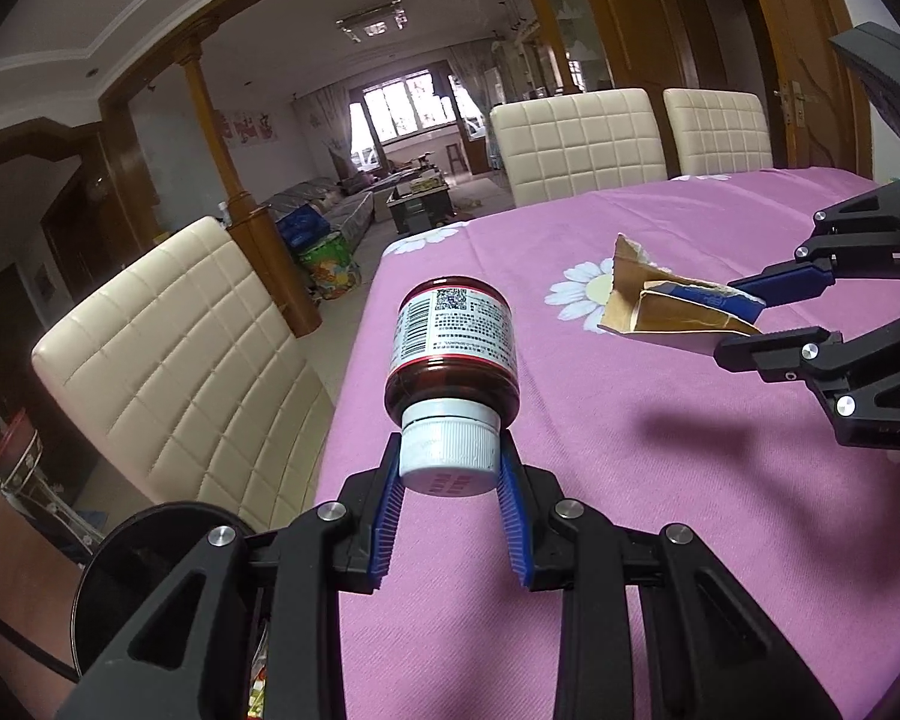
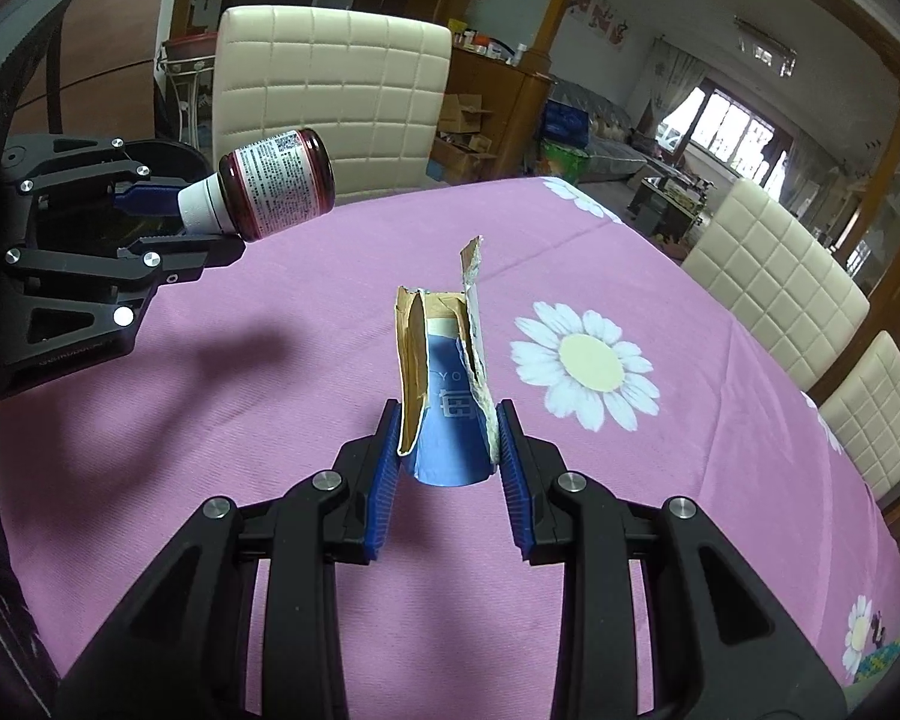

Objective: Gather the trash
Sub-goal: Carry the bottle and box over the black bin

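— Bottle first, low in the left wrist frame: why is it sticking straight out like that?

— Because the left gripper is clamping it by the white cap only, jaws clenched on either side, so the dark labelled body is pointing forward and hanging clear above the counter. It is being carried, not resting.

— And the other hand?

— At the bottom centre of the right wrist frame, the right gripper is pinching a torn carton, blue outside and brown inside, jaws pressing its ragged flaps together. It is standing upright between the pads and seems lifted off the pink cloth, though I cannot tell for sure.

— So both pieces of trash are in hand. Where is there room?

— The cloth between and beyond the two grippers is lying bare apart from its printed daisy. The counter's edge is running close along the left of the left wrist frame, with a cream chair just beside it, and more chairs are lining the far edge. No bin is showing; I would judge the open floor at the middle left to be the likely way out.
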